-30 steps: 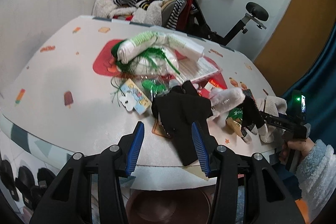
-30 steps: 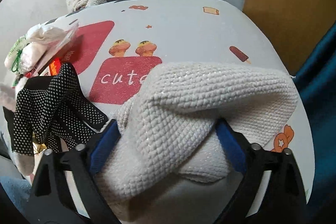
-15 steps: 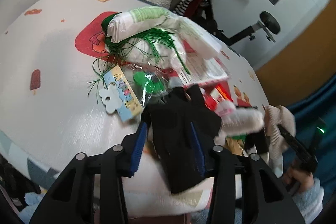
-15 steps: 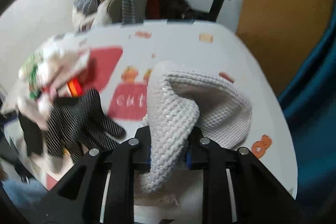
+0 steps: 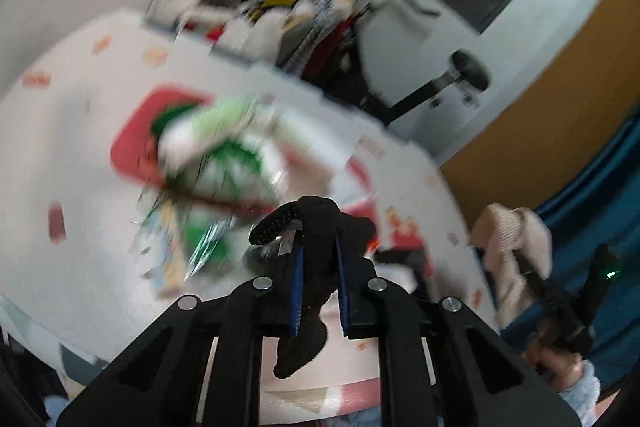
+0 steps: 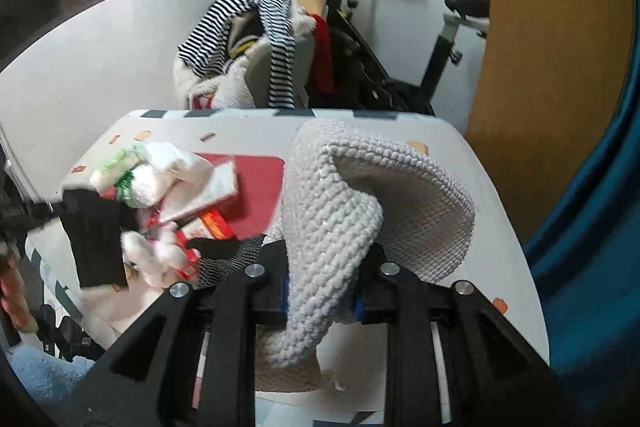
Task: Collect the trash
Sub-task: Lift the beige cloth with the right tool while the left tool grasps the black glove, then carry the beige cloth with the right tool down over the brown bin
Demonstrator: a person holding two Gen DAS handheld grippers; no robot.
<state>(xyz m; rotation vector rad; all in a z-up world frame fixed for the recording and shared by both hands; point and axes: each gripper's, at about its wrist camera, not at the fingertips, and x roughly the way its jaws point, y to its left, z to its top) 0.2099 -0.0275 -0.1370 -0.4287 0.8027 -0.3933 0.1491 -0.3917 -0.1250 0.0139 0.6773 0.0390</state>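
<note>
The left gripper's [image 5: 318, 267] blue-padded fingers [image 5: 297, 291] are drawn narrow, pinching a black glove [image 5: 316, 227] that bunches above them and dangles a limp tail below. In the right wrist view the same glove hangs as a dark slab at the table's [image 6: 460, 163] left edge, seemingly lifted clear of the surface — though the left view is badly motion-blurred.

On the table behind it lies the loose pile: a white bundle with green print [image 6: 132, 171], red and orange wrappers [image 6: 212, 227], a fluffy white scrap [image 6: 156, 259]. The risk on this side, I judge, is the glove's tail snagging green strands [image 5: 236, 155] or film and dragging them off the edge.

Further right, the right gripper [image 6: 320, 291] is clamped on a white knitted cloth [image 6: 360, 195], folded over and draped in front of the lens. It blocks much of that camera's forward view, so steering toward a bin could go astray. The grip takes only a fold — a quick swing could let the heavy knit slip out.
</note>
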